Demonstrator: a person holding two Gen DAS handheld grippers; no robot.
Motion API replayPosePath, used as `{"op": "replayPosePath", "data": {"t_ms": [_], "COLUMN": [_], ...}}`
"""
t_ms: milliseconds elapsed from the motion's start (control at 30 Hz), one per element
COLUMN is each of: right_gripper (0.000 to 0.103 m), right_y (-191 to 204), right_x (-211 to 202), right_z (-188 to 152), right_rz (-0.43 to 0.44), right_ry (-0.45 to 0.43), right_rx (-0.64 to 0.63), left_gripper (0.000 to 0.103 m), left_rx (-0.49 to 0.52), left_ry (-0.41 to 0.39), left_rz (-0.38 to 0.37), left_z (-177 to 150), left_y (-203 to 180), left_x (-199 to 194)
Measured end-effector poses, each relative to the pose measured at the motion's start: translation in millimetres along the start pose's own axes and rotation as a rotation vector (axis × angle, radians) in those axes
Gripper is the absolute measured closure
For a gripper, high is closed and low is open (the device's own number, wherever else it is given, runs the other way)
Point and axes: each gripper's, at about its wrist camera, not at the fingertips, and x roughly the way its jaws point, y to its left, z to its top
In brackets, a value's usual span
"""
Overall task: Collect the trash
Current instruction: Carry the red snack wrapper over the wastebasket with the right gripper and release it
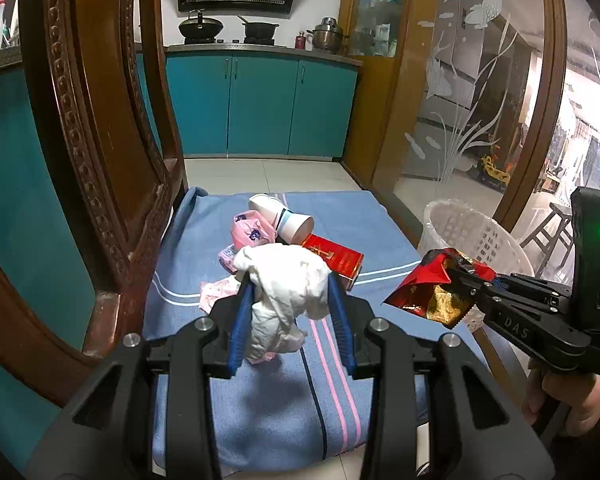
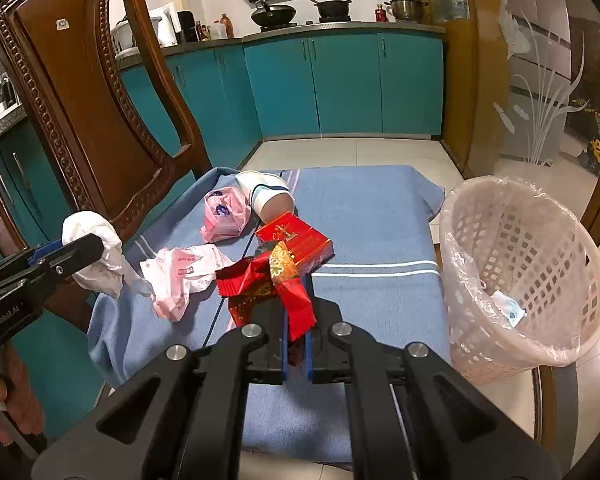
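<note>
Trash lies in a loose heap on the blue striped towel (image 2: 372,216) spread beside a carved wooden chair (image 2: 80,92), and both claws already carry a piece of it. The left gripper (image 1: 290,292) pinches a crumpled white tissue (image 1: 288,280) between its blue pads, lifted clear of the towel, while the right gripper (image 2: 296,320) is pressed together on a red and gold foil wrapper (image 2: 272,280), also raised off the cloth. Neither piece has reached the pink lattice basket (image 2: 520,264), which stands lined with a clear bag at the right edge of the towel. Something pale and papery sits at the bottom of that basket, probably a scrap already dropped in, though the bag's sheen makes it hard to be sure. On the towel remain a white paper cup (image 2: 268,196) tipped on its side, a red box (image 2: 296,240) just beside it, a pink plastic packet (image 2: 224,216) touching the cup, and a flattened pink and white wrapper (image 2: 180,276) nearer the chair. Judging by that, the job looks under halfway: two items are in hand and must be carried over the basket and let go, and four more wait to be picked up after them.
</note>
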Motion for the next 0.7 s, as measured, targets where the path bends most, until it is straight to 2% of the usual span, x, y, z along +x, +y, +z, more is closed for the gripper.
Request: {"op": "replayPosePath", "data": {"t_ms": [133,267,333,400,533,567,667,700], "right_gripper": [0.096,0.096,0.096,0.096,0.094,0.090,0.056,0.054], "right_y": [-0.4,-18.7,-41.3,-79.8,-145.1,-159.3,-180.2,-182.1], "right_x": [0.2,-13.0,-24.2,-35.4,-32.9,-23.5,3.0,2.2], "right_z": [0.7,11.7,21.3,30.4,31.9,30.0,21.4,20.7], "right_rz": [0.002,-0.021,-0.073,-0.136,-0.223,-0.231,-0.239,-0.230], "right_ry": [0.002,-0.061,-0.113,-0.159,-0.162,-0.138,-0.031,-0.030], "right_rx": [-0.004,0.027,0.062,0.145,0.278,0.299,0.358,0.380], "left_gripper": [0.066,0.066,0.066,0.066,0.066,0.066,0.066,0.066], "left_rx": [0.000,-0.001,-0.003,-0.005,-0.007,-0.007,-0.001,0.003], "left_ry": [0.002,0.003,0.004,0.003,0.011,0.013,0.020,0.021], "left_rz": [0.000,0.001,0.000,-0.001,0.001,0.000,-0.001,-0.002], "left_z": [-0.2,0.1,-0.1,0.1,-1.3,-1.8,-2.7,-3.7], "left_y": [-0.1,0.7,1.5,2.7,3.8,3.3,-0.7,-2.2], "left_x": [0.7,0.4,-0.2,-1.0,2.2,2.9,5.8,6.0]}}
